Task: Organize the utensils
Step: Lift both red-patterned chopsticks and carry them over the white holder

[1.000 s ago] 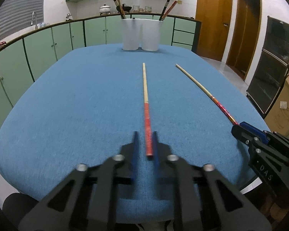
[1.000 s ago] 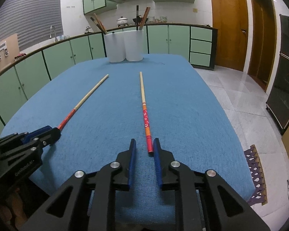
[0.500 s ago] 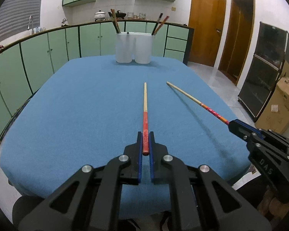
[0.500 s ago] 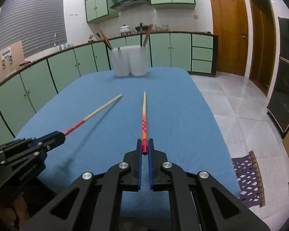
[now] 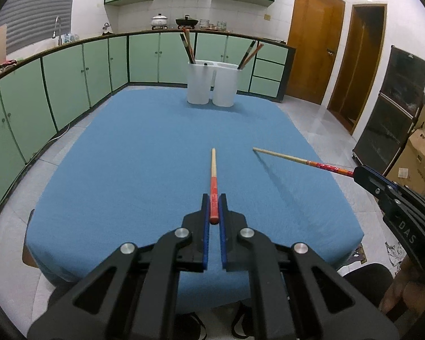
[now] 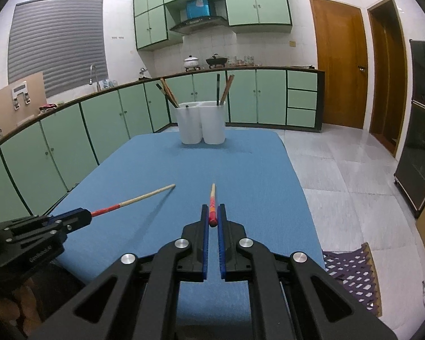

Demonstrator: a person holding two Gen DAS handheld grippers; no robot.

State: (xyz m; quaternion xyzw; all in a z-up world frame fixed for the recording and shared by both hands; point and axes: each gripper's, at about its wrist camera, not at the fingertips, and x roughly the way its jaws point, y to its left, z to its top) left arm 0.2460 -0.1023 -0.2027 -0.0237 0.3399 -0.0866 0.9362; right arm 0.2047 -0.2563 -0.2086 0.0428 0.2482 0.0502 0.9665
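Nearest, the left claw (image 5: 213, 206) is clenched on a chopstick (image 5: 213, 170) by its red end, the pale tip held clear above the blue counter (image 5: 144, 164). The right claw (image 6: 212, 215) is clamped the same way on a second chopstick (image 6: 212, 198), much foreshortened in its own view. Each claw is cut off at the frame edge in the other's camera. Further off, the counter's near edge is hidden behind the claws. At the far end two white holders (image 5: 211, 86) are seen touching, with dark sticks (image 5: 187, 46) leaning out; their number cannot be counted.
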